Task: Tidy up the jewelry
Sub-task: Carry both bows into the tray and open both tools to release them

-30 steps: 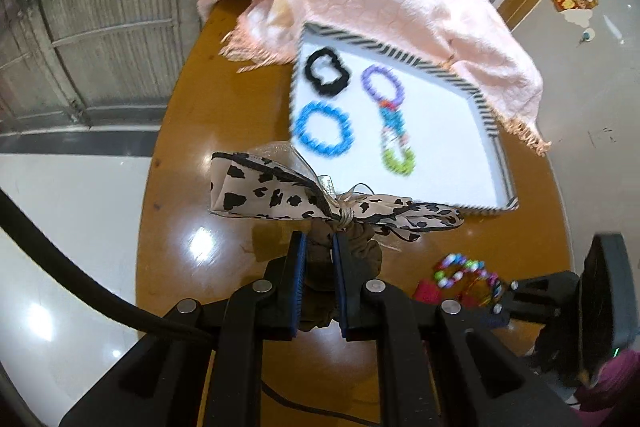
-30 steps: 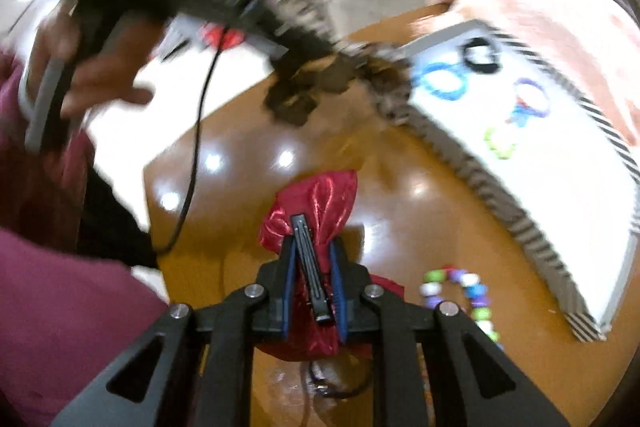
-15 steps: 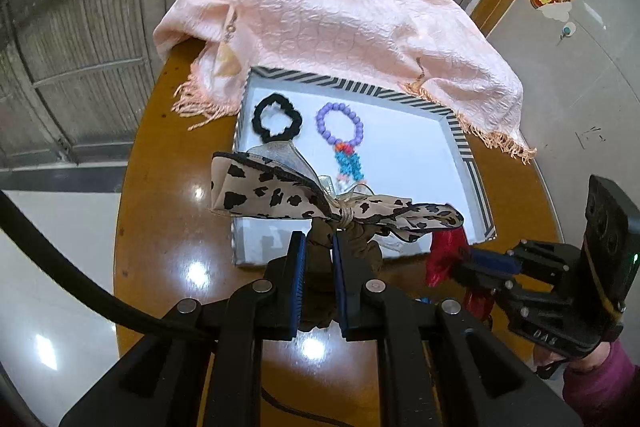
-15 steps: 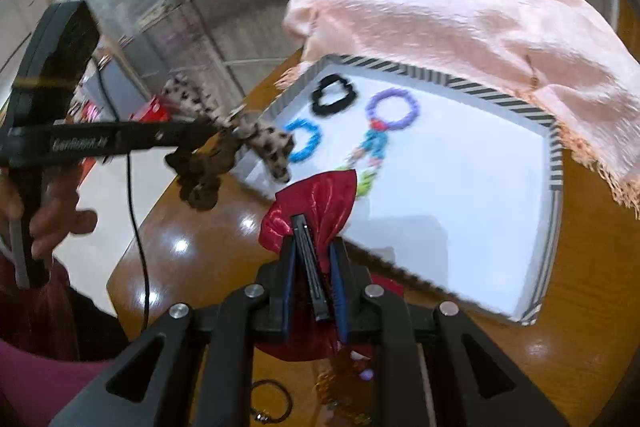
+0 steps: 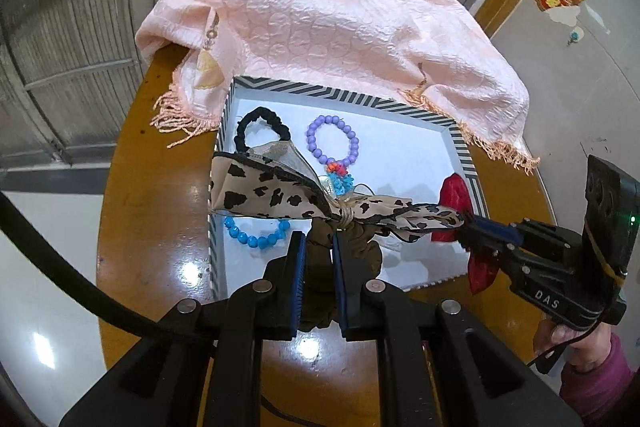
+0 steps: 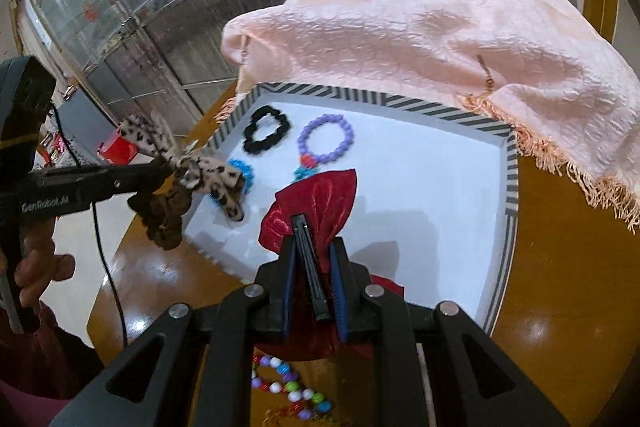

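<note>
Both hands have carried their loads from over the bare wood to above the tray since a second ago. Left hand-held gripper point(image 5: 319, 247) has its jaws pinched on a brown scrunchie point(image 5: 352, 243) tied with a leopard-print bow point(image 5: 276, 193), which spreads wide just ahead of the fingertips, over the tray's near left corner. Right hand-held gripper point(image 6: 313, 255) is clamped on a red satin hair bow point(image 6: 320, 199), a dark clip bar lying between its jaws; the bow hangs above the near half of the tray.

Beyond them lies the white tray point(image 6: 510, 183) with its black-striped rim. Inside, ahead of the left hand-held gripper, rest a blue bead bracelet point(image 5: 256, 233), a black scrunchie point(image 5: 262, 127) and a purple bead bracelet point(image 5: 332, 141) with a red and blue tassel. Farther out, a pink fringed shawl point(image 5: 332, 23) covers the tray's far edge. Under the right hand-held gripper, a multicoloured bead string point(image 6: 292, 387) sits on the brown surface point(image 5: 160, 187).
</note>
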`<action>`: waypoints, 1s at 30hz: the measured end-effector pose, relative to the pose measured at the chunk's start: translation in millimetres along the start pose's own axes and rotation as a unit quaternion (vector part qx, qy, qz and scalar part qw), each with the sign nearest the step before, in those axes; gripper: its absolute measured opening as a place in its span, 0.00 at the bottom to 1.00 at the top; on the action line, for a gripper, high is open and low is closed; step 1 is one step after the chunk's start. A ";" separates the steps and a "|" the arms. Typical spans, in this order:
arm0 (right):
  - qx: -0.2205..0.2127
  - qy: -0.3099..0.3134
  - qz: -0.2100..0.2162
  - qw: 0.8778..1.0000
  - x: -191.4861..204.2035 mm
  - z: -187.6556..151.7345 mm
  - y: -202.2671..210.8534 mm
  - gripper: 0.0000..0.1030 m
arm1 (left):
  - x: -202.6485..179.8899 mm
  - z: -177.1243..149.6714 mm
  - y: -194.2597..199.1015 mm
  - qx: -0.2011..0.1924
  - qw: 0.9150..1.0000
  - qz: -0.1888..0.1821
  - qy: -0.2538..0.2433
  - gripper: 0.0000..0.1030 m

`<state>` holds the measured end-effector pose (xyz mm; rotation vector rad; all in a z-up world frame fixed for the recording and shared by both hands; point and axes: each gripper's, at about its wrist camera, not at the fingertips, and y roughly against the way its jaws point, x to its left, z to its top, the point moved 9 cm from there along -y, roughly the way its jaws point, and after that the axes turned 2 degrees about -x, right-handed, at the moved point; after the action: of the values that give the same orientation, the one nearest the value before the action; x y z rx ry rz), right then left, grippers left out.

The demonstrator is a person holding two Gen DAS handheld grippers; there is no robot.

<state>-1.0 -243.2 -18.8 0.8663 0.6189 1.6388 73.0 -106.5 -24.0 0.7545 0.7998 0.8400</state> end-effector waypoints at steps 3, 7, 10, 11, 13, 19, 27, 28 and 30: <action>0.002 -0.011 -0.007 1.000 -10.6 9.3 -10.3 0.16 | 4.0 1.4 -10.2 0.008 1.000 -0.001 0.012 0.03; 0.010 -0.028 -0.008 1.000 -24.1 22.7 -33.8 0.17 | 10.1 1.3 -24.4 0.020 0.999 0.002 0.025 0.03; 0.015 -0.033 -0.013 0.999 -31.5 31.5 -52.0 0.17 | 13.3 -1.1 -40.1 0.039 0.998 -0.005 0.039 0.03; 0.016 -0.035 -0.015 0.999 -33.6 33.9 -56.4 0.17 | 14.1 -2.2 -45.8 0.045 0.998 -0.003 0.041 0.03; 0.021 -0.045 -0.020 0.999 -41.0 41.1 -70.8 0.17 | 16.6 -2.7 -53.2 0.050 0.998 0.008 0.042 0.03; 0.037 -0.058 -0.038 0.997 -57.2 55.6 -106.9 0.17 | 24.3 -2.9 -70.3 0.063 0.996 0.020 0.055 0.03; 0.034 -0.065 -0.055 0.996 -66.1 69.3 -132.4 0.17 | 29.9 1.4 -81.3 0.066 0.995 0.046 0.060 0.03; 0.030 -0.064 -0.054 0.996 -65.7 71.4 -134.2 0.18 | 31.4 2.0 -81.6 0.063 0.995 0.052 0.062 0.03; 0.029 -0.062 -0.053 0.996 -64.6 73.1 -136.5 0.23 | 34.5 4.1 -80.8 0.056 0.995 0.059 0.064 0.03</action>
<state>144.3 -277.0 -95.5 0.9537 0.6186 1.4666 118.6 -115.1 -98.6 0.8605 0.9295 0.9628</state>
